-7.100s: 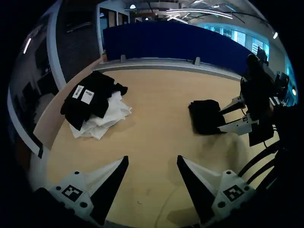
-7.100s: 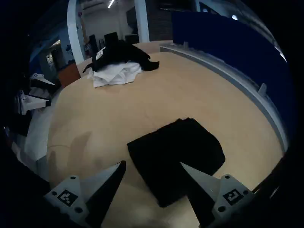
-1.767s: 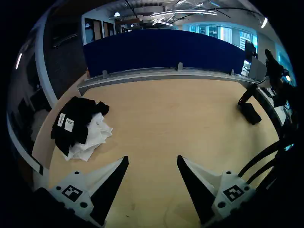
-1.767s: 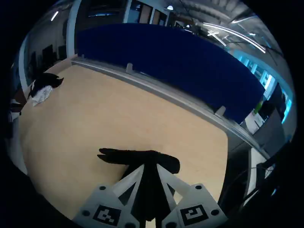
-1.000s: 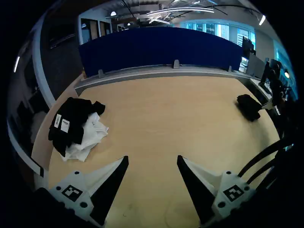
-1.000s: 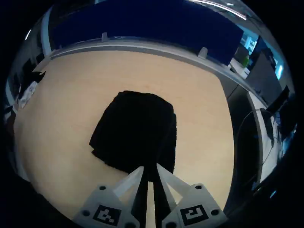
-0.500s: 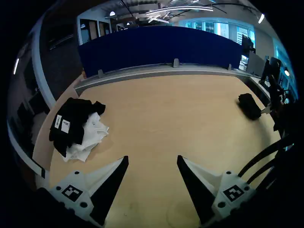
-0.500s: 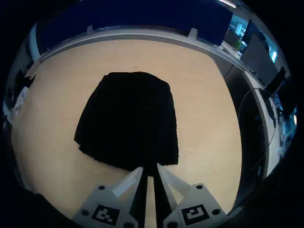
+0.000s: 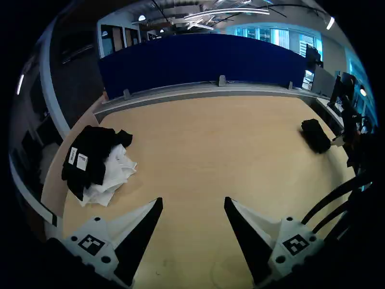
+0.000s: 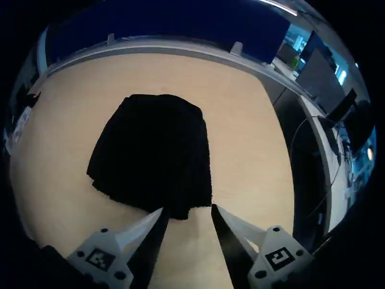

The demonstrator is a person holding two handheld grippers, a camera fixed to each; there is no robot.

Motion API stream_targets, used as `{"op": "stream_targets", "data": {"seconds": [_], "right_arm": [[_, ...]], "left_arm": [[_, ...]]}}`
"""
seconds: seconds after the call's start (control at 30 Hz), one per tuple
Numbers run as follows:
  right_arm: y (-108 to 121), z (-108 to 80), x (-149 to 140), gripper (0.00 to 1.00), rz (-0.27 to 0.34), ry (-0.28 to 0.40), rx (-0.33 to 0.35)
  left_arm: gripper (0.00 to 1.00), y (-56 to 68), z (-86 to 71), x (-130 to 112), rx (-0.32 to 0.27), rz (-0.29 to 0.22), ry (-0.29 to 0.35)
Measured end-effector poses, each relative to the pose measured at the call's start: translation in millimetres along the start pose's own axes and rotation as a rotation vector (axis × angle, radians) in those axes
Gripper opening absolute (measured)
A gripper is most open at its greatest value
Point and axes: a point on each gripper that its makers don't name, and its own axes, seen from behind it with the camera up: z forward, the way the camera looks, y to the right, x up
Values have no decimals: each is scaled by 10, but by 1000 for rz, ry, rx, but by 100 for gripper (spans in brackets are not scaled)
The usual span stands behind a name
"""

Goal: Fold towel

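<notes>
Right gripper (image 10: 189,209): fingers parted to a moderate gap, nothing clamped between them. Both tips sat at the near hem of the black towel (image 10: 151,154); whether they brushed the cloth I could not tell, since the dark fabric swallowed the edge.

The towel lay flat on the light wooden table (image 10: 240,120), folded into a compact, roughly rectangular pad. Its near edge was slightly ragged and its far edge straighter. It was close to the table's right end, with bare wood on all sides.

Left gripper (image 9: 192,199): fingers spread wide, holding nothing, hovering over bare tabletop at the near edge. From the left gripper view the towel was a small dark bundle far off to the right, well apart from this gripper.

Heap of black and white cloths (image 9: 96,164): loosely piled at the table's left end, black pieces on top of the white, with two pale tags showing on the black. It was well apart from the folded towel.

A blue partition (image 9: 207,58) ran along the table's far side behind a grey rail. Dark monitors (image 10: 327,72) stood beyond the table's right end.
</notes>
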Motion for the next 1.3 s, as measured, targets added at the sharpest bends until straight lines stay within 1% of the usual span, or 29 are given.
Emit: {"op": "stream_targets", "data": {"seconds": [0.03, 0.07, 0.23, 0.3, 0.4, 0.5, 0.57, 0.9, 0.97, 1.07, 1.17, 1.3], "right_arm": [[16, -3, 1, 84, 4, 3, -7], [35, -6, 2, 87, 9, 7, -15], [129, -10, 24, 95, 23, 18, -53], [149, -11, 32, 95, 23, 21, -64], [135, -21, 33, 95, 18, 22, -62], [100, -52, 23, 97, 14, 23, -51], [72, -81, 11, 100, 14, 25, -44], [-141, -240, 17, 100, 23, 57, 7], [-209, -285, 56, 100, 19, 75, 19], [-314, -376, 186, 100, 18, 121, 33], [-453, -489, 403, 100, 23, 200, 53], [-661, -702, 730, 100, 50, 323, 92]], "left_arm": [[95, 1, -1, 2, 0, 0, 0], [95, 2, -1, 4, 0, 1, 1], [95, 1, -23, 14, 1, 5, 2], [95, 0, -36, 21, 1, 7, 3], [95, -4, -51, 31, 2, 8, 6], [95, -15, -58, 34, 3, 6, 8], [95, -23, -61, 33, 4, 3, 10], [95, -67, -65, 26, 5, -2, 18], [95, -76, -67, 23, 4, -5, 20], [95, -85, -69, 15, 2, -10, 23], [95, -103, -63, 18, 2, -11, 29], [95, -115, -45, 37, -1, -18, 38]]}}
